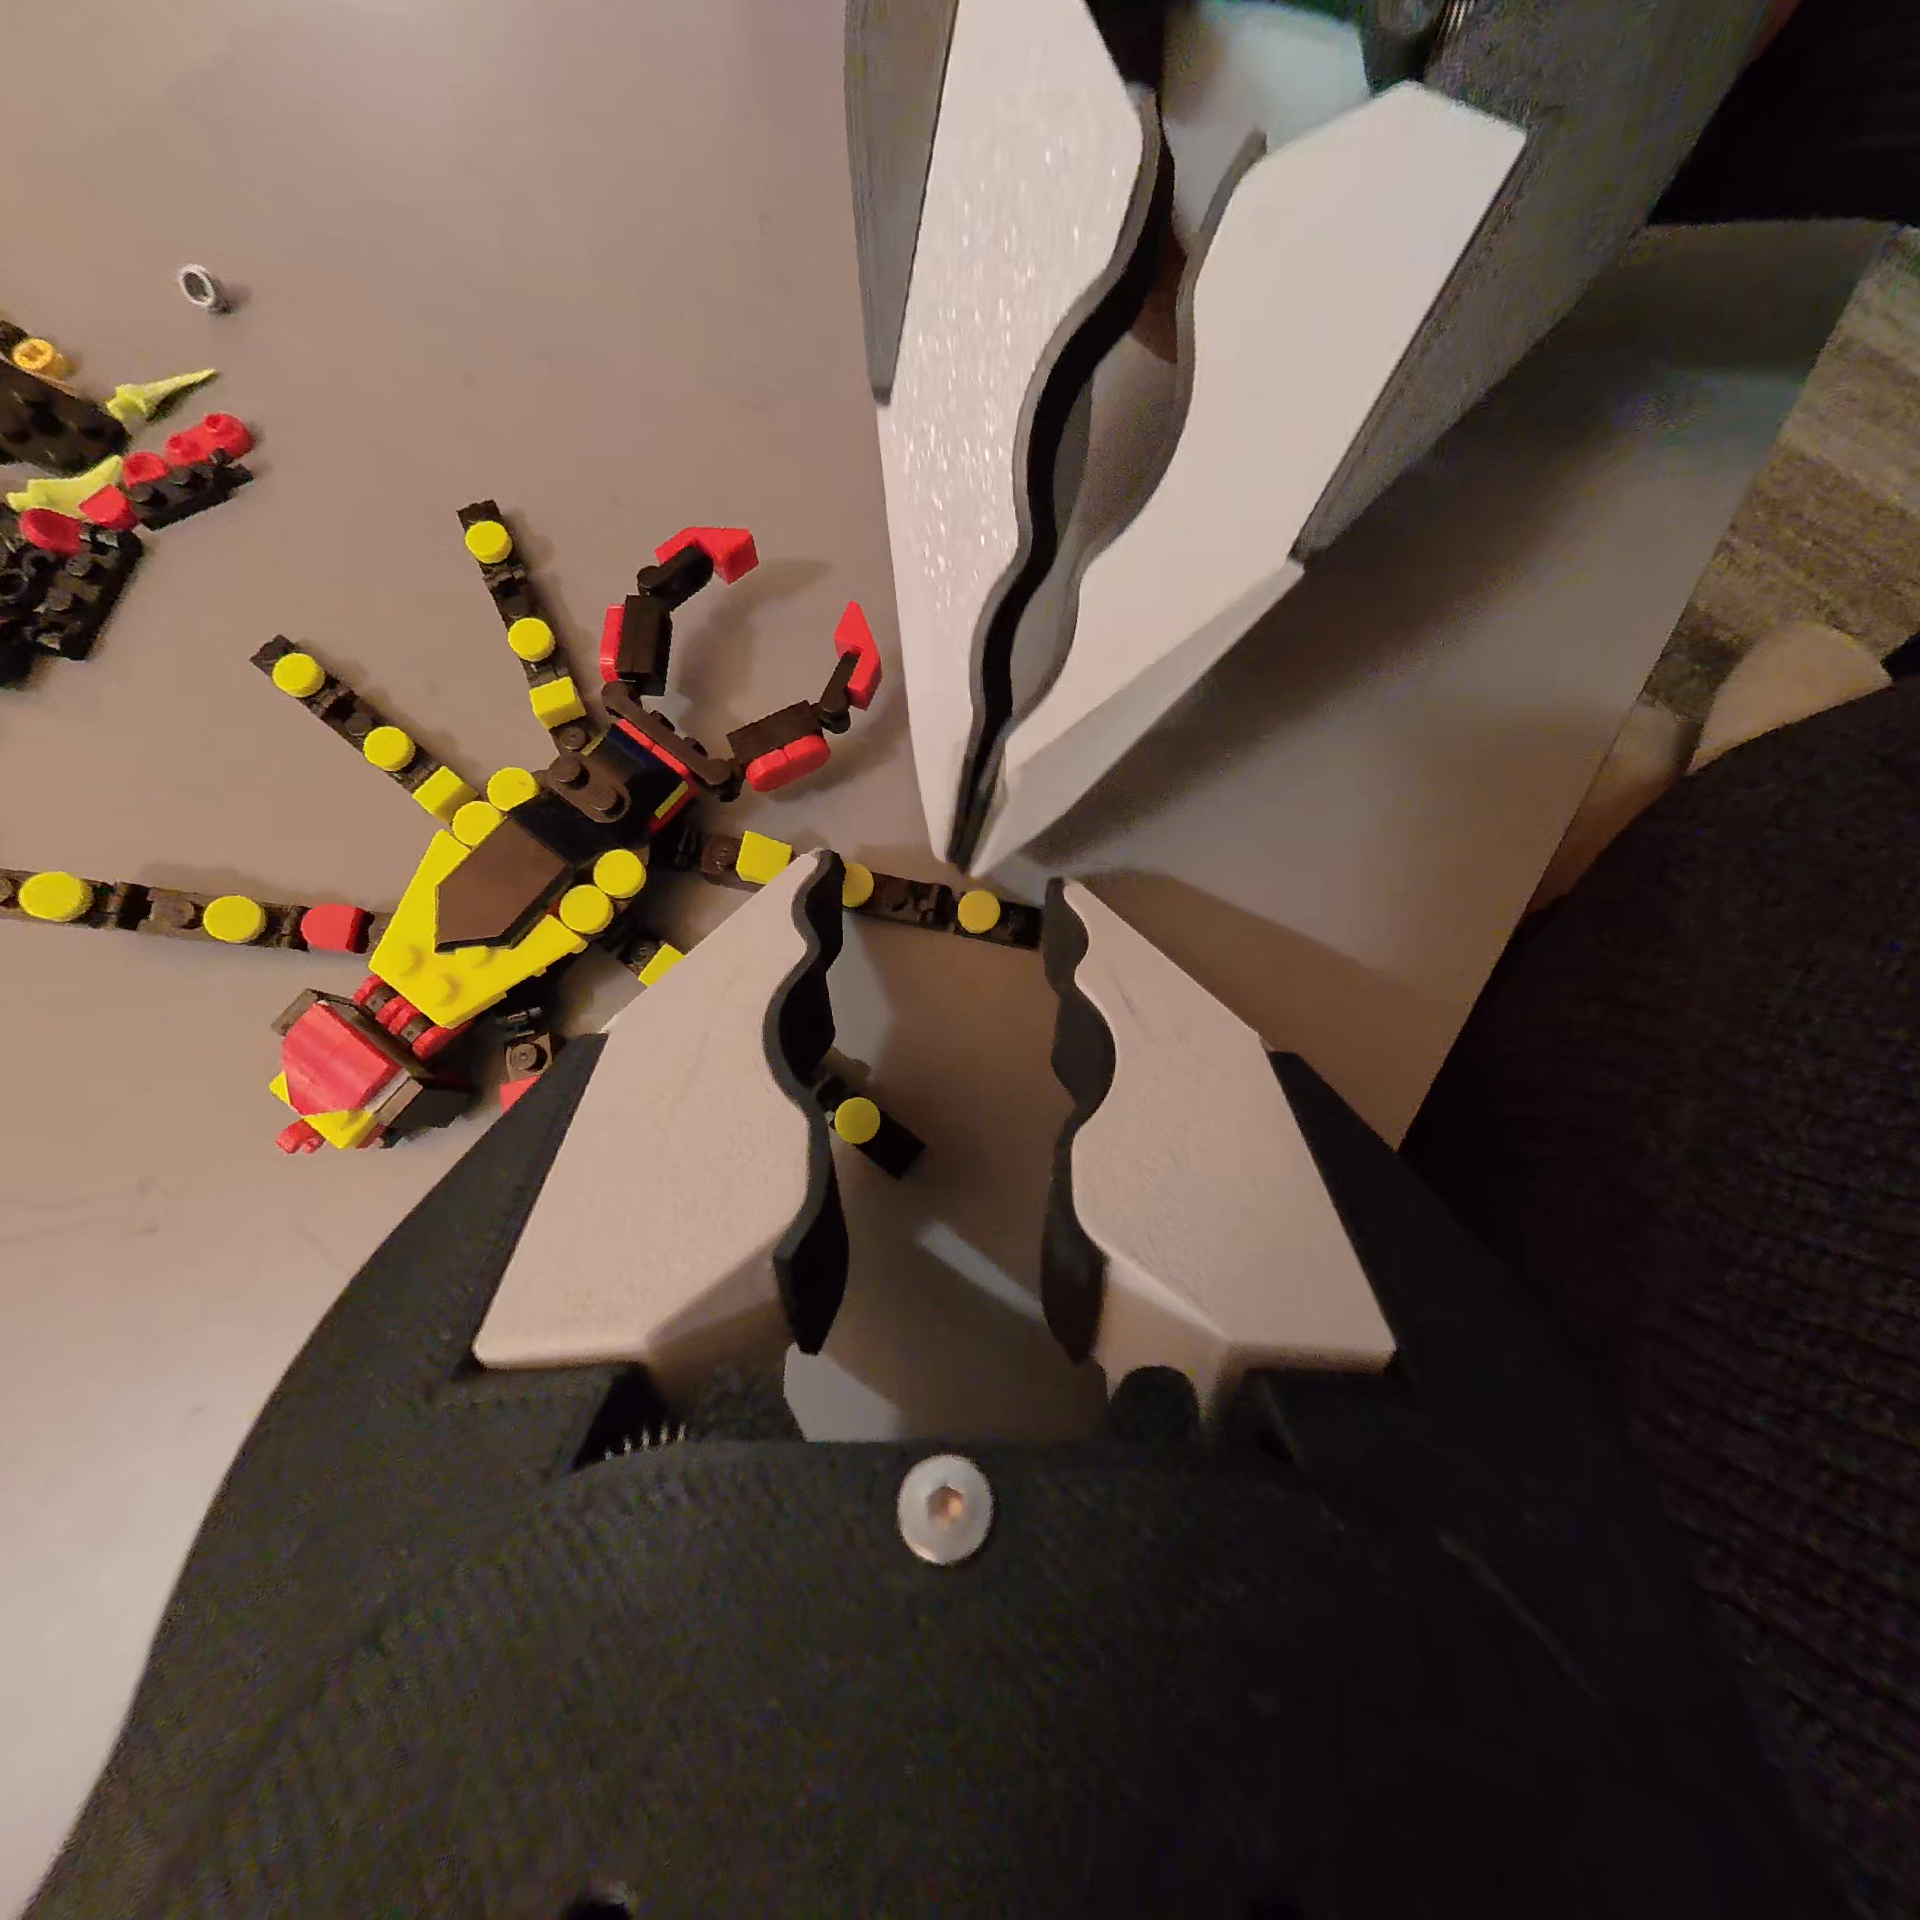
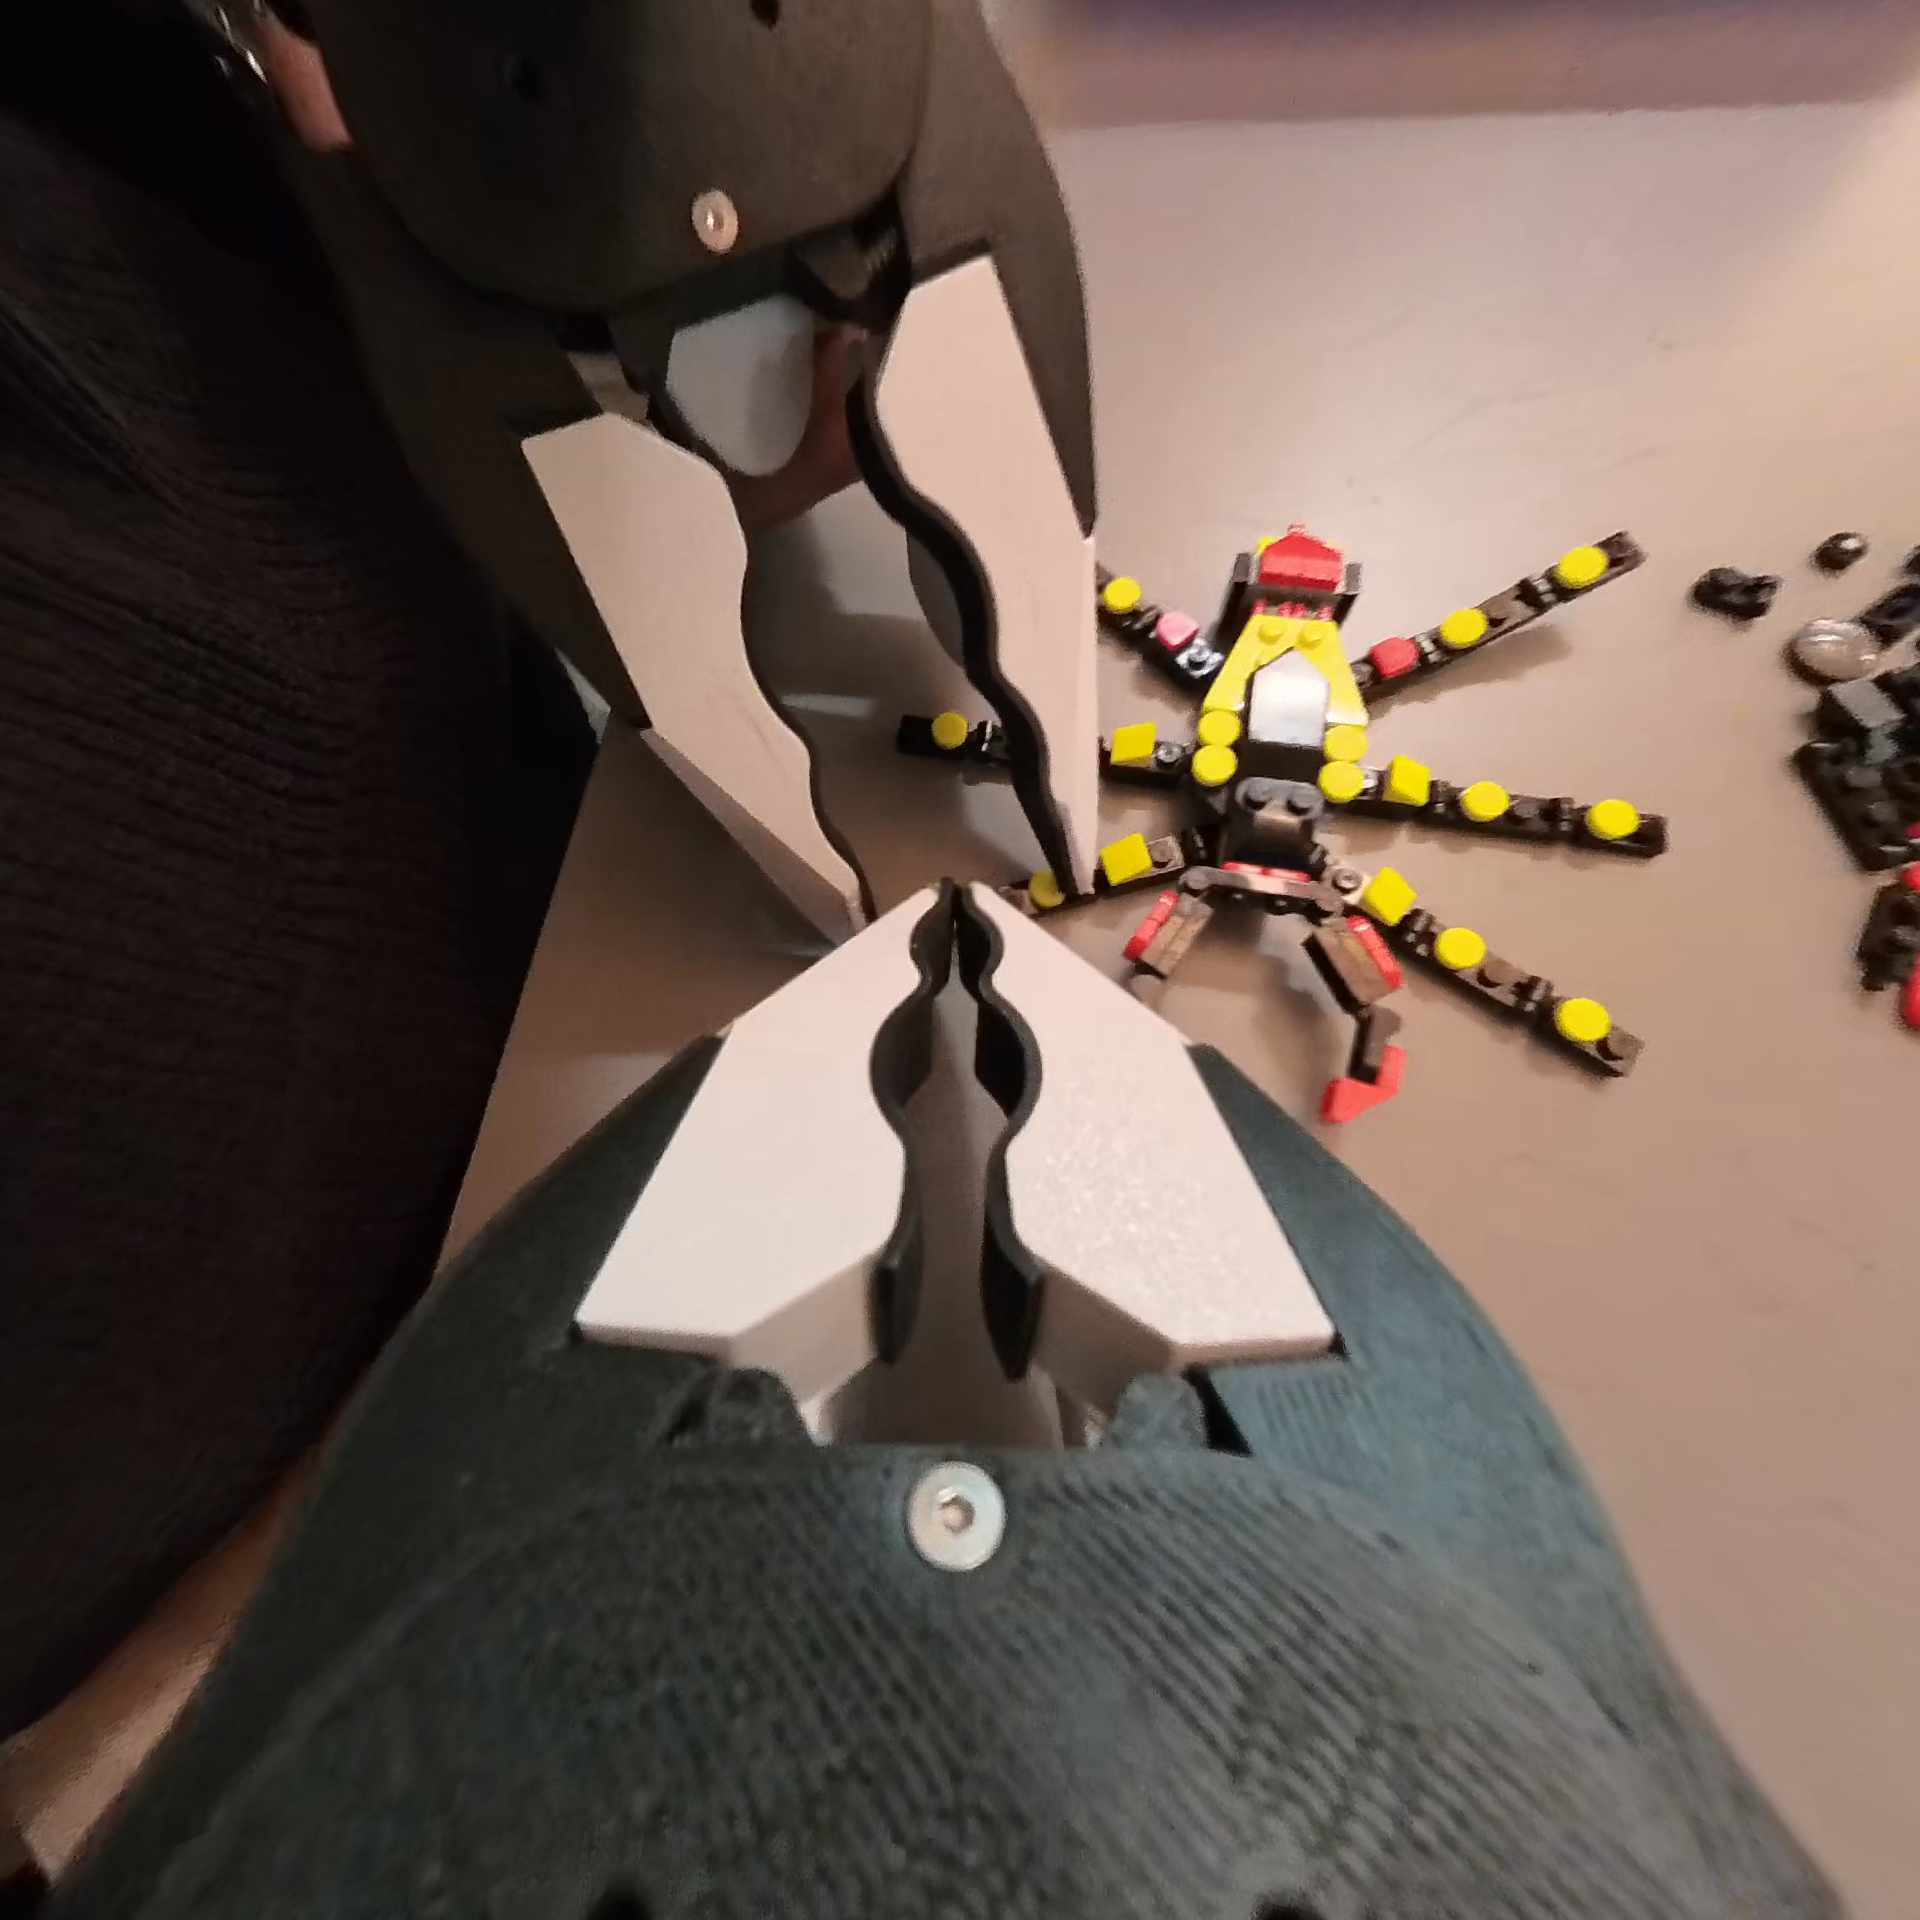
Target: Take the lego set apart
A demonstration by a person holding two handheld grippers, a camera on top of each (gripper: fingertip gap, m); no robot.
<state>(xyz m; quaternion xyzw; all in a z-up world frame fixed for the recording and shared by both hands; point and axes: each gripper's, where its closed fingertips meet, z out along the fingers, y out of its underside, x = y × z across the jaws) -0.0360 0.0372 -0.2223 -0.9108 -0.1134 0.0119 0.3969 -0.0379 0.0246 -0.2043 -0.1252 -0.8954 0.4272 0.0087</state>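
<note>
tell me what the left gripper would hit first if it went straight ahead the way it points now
Probably the black lego spider leg with round yellow studs lying across its open jaws, just ahead of the left gripper. The shut right gripper sits close beyond; depth is unclear.

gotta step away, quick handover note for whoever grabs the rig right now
Left gripper: open, fingers straddling one black, yellow-dotted leg of the lego spider, not yet closed.
Right gripper: shut, holding nothing, tips beside the same leg.
Spider lies flat on the table, body, legs and red claws still joined.
Done: some loose pieces sit apart.
Left: pull off the legs, claws and body parts.
</note>
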